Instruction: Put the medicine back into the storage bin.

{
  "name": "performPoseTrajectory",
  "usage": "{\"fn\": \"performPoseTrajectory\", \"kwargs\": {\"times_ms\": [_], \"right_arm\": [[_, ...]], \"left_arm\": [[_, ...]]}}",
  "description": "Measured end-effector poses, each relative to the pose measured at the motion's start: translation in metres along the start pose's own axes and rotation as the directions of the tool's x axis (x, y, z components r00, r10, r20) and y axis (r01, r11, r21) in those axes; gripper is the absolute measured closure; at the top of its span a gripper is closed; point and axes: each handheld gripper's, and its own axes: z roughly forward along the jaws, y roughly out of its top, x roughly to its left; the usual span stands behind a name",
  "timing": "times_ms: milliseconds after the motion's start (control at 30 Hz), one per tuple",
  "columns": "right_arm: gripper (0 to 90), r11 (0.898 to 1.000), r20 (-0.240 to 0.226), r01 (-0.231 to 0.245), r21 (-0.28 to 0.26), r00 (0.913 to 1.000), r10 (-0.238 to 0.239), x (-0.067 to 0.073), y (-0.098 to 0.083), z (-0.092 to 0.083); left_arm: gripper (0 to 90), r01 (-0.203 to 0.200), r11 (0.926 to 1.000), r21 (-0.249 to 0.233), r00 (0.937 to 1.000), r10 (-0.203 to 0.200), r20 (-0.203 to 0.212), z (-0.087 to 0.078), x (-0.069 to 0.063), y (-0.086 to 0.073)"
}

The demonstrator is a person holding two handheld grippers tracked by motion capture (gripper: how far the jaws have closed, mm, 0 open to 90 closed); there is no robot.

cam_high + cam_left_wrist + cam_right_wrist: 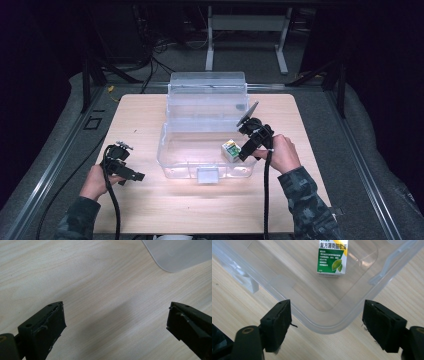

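Observation:
A clear plastic bin (172, 167) stands in the middle of the wooden table (200, 210), its lid (207, 92) raised at the back. Inside, near the front right corner, lies a small white, green and yellow box (230, 149) with printed leaves (333, 257). My right gripper (244, 154) hovers over that corner of the bin's rim (322, 328), open, with nothing between its jaws (327, 303). At the table's left my left gripper (132, 175) is open over bare wood (116, 306), with a bin corner (180, 255) farther off.
A white latch (208, 175) sits on the bin's front wall. Bare wood lies left, right and in front of the bin. Beyond the table, cables (160, 50) and a metal frame (247, 22) stand on the dark floor.

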Motion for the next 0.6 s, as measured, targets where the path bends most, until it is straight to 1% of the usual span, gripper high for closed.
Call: {"fn": "performPoseTrajectory", "kwargs": {"times_ms": [133,167,267,300,367,433,500,533,567,600], "right_arm": [[15.3,1.0,0.005,-0.01,-0.027,0.9999,0.01,-0.005,-0.008,-0.006],[14.9,0.999,0.001,-0.015,-0.032,0.9999,0.015,-0.006,-0.011,-0.007],[14.7,0.999,0.01,-0.023,-0.05,0.9997,0.023,-0.01,-0.018,-0.01],[14.6,0.999,0.033,-0.025,-0.032,0.9991,0.026,-0.011,-0.02,-0.013],[14.6,0.998,0.025,-0.03,-0.053,0.9992,0.032,-0.013,-0.025,-0.013],[14.6,0.997,0.003,-0.036,-0.064,0.9993,0.036,-0.015,-0.029,-0.014],[14.6,0.996,0.008,-0.04,-0.074,0.9992,0.04,-0.016,-0.032,-0.017],[14.6,0.996,0.001,-0.043,-0.08,0.9991,0.043,-0.017,-0.034,-0.017],[14.6,0.995,0.011,-0.043,-0.085,0.999,0.044,-0.017,-0.035,-0.018],[14.6,0.995,0.009,-0.043,-0.09,0.999,0.044,-0.017,-0.036,-0.018]], "left_arm": [[1.7,0.001,1.0,-0.006,1.0,-0.001,-0.004,-0.004,0.001,0.002],[1.7,-0.001,1.0,-0.005,1.0,0.001,-0.005,-0.005,0.002,0.002],[1.8,-0.004,0.9999,-0.011,1.0,0.004,-0.005,-0.007,0.002,0.005],[1.8,-0.004,0.9999,-0.013,1.0,0.004,-0.007,-0.008,0.002,0.006],[1.8,-0.011,0.9998,-0.014,0.9999,0.011,-0.007,-0.01,0.002,0.009],[1.8,-0.013,0.9998,-0.016,0.9999,0.013,-0.006,-0.012,0.002,0.012],[1.8,-0.023,0.9996,-0.017,0.9997,0.023,-0.008,-0.014,0.002,0.016],[1.8,-0.026,0.9995,-0.019,0.9997,0.026,-0.006,-0.015,0.002,0.018],[1.8,-0.027,0.9994,-0.021,0.9996,0.027,-0.006,-0.016,0.002,0.02],[1.8,-0.027,0.9994,-0.023,0.9996,0.027,-0.004,-0.018,0.001,0.022]]}}
